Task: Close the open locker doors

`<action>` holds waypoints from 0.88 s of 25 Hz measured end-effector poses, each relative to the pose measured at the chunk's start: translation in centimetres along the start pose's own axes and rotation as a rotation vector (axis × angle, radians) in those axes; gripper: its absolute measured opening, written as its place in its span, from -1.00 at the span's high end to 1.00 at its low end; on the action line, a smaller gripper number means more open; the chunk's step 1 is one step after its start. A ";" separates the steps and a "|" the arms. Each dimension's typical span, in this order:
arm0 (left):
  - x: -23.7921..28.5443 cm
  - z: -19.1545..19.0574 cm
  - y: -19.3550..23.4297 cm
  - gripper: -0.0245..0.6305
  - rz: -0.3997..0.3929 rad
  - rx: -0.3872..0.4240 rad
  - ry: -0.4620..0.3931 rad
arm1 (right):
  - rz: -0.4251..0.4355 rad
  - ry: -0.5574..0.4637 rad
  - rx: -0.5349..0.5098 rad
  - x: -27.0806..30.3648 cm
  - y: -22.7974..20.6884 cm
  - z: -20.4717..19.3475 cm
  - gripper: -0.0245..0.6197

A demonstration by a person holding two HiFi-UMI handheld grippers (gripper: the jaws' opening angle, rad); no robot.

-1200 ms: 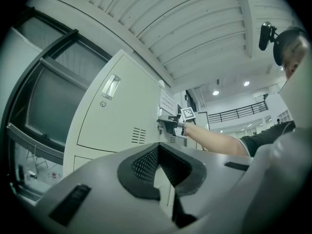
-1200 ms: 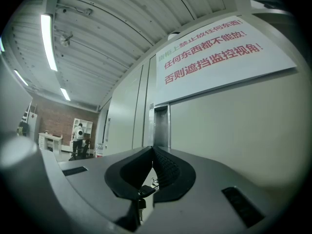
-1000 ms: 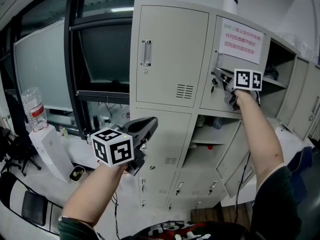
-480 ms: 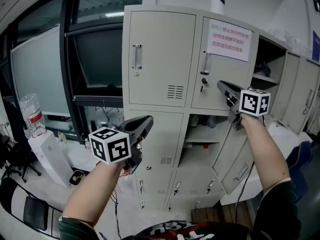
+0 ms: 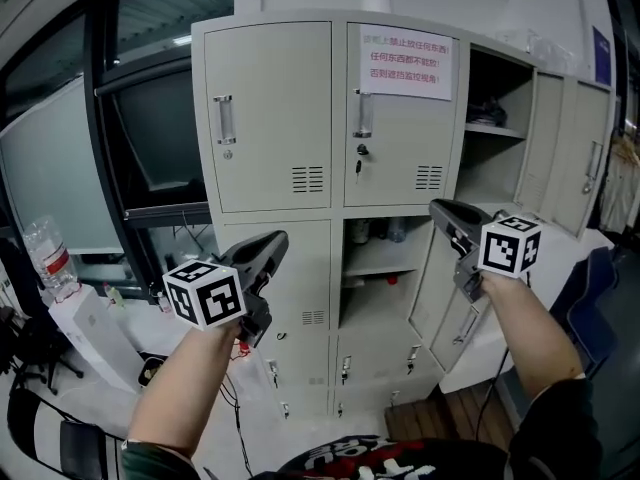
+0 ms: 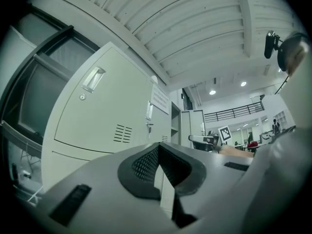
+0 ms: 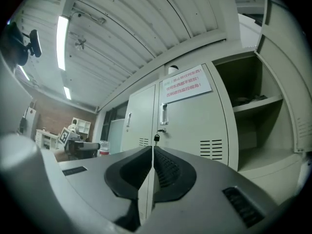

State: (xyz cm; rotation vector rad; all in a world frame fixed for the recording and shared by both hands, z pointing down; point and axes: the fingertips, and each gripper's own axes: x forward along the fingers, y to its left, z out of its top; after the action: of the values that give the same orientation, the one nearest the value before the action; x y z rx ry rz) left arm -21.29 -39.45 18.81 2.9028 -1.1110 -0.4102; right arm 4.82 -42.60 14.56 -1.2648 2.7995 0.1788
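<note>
Claws first: the right claw (image 5: 437, 208) has its jaws pressed together on nothing, and the left claw (image 5: 276, 240) is likewise closed and empty. Neither touches the locker bank (image 5: 290, 21).

Just beside the right claw, at its 9 o'clock, the middle-row compartment (image 5: 385, 253) stands open, with a shelf and a few small items showing inside. Its door (image 5: 440, 318) hangs swung out at the claw's 6 o'clock, partly behind the claw's body.

At 1 o'clock the top right compartment (image 5: 490, 158) is open too, and its door (image 5: 548, 148) is turned out towards 3 o'clock.

At 11 o'clock the notice door (image 5: 400, 118) sits flush with a key in its lock. The top left door (image 5: 268, 118), at the left claw's 12 o'clock, is also flush. The bottom-row doors look shut, though I cannot be sure.

By my reckoning two doors remain to be closed, and the middle-row one is nearest the right claw.
</note>
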 end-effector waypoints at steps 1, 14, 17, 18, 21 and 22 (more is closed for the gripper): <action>0.3 -0.1 -0.4 0.91 -0.012 -0.001 0.006 | -0.003 -0.001 0.003 -0.4 -0.2 0.0 0.80; 5.3 -0.2 -7.5 0.90 -0.102 0.050 0.019 | -0.061 -0.060 -0.020 -7.6 -4.4 3.3 0.80; 7.8 -0.1 -10.0 0.90 -0.131 0.056 0.016 | -0.110 -0.072 -0.036 -11.2 -6.8 4.7 0.80; 8.8 -0.1 -10.9 0.90 -0.143 0.056 0.017 | -0.131 -0.076 -0.044 -12.5 -7.8 5.2 0.80; 12.1 -0.4 -14.0 0.90 -0.188 0.055 0.017 | -0.191 -0.084 -0.070 -16.6 -10.8 6.7 0.80; 13.3 -0.6 -15.2 0.90 -0.206 0.053 0.016 | -0.209 -0.083 -0.078 -18.0 -11.9 7.2 0.80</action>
State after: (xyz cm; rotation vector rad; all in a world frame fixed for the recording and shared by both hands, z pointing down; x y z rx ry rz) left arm -1.64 -36.83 14.71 3.0732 -0.8362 -0.3642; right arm 25.73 -36.11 8.40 -1.5188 2.5924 0.3228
